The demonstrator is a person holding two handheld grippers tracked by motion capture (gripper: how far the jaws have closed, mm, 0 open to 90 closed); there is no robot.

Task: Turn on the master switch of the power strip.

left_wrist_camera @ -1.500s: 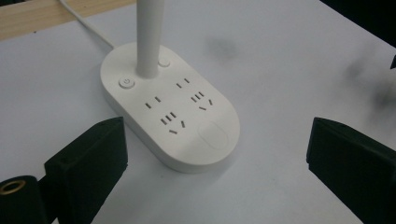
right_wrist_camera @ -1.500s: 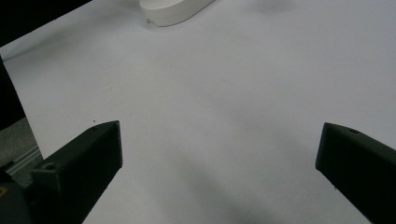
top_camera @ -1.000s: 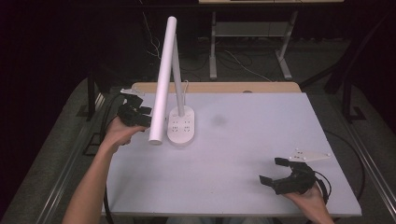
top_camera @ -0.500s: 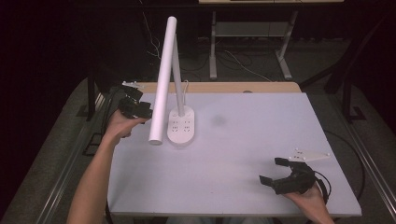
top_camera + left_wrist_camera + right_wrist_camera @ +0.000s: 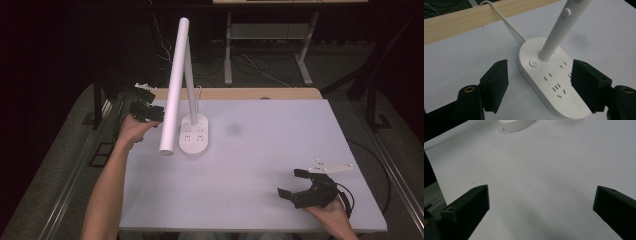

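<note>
Lamp base (image 5: 550, 78) at table (image 5: 280, 150) 10 o'clock. Left gripper (image 5: 539, 86) jaws straddling base, just been closing, not yet touching. Right gripper (image 5: 295, 183) at 5 o'clock, spread wide, nothing btwn.

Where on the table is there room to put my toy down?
Lots of bare table lies between the lamp base and the right gripper, and along the far right edge. It is crowded at the far left, where the left gripper sits beside the lamp.

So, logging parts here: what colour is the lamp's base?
White lamp base, clearest in the left gripper view.
</note>
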